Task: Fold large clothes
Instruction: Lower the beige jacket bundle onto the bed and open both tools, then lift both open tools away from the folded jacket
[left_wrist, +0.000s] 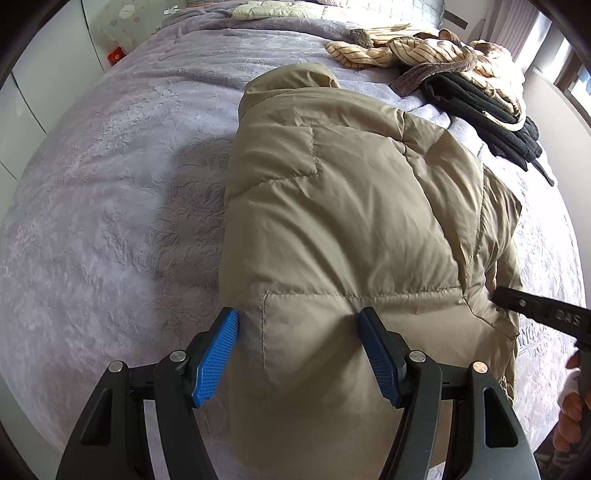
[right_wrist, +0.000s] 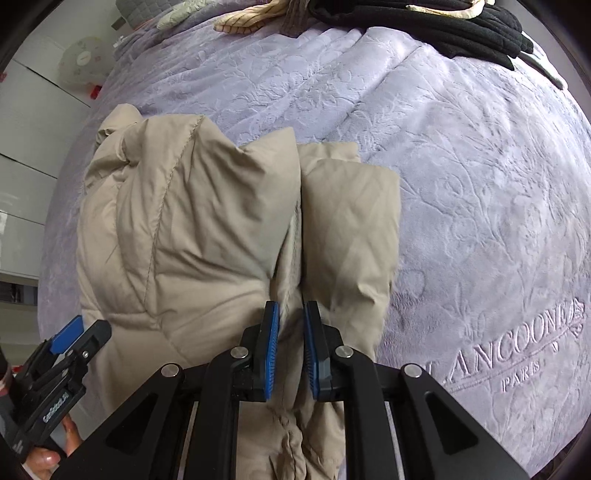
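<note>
On bedspread (left_wrist: 110, 184), one khaki jacket (left_wrist: 332, 221)

Bed (left_wrist: 110, 192): covered by a lavender embossed floral blanket (right_wrist: 461, 184) with raised lettering "PARIS" near the right edge.
Middle of bed: a tan padded jacket (left_wrist: 332, 221), folded lengthwise, lies directly on the blanket.
Far right corner: black folded clothes (left_wrist: 491, 114) with a beige striped garment (left_wrist: 413, 51) heaped over them.
</note>
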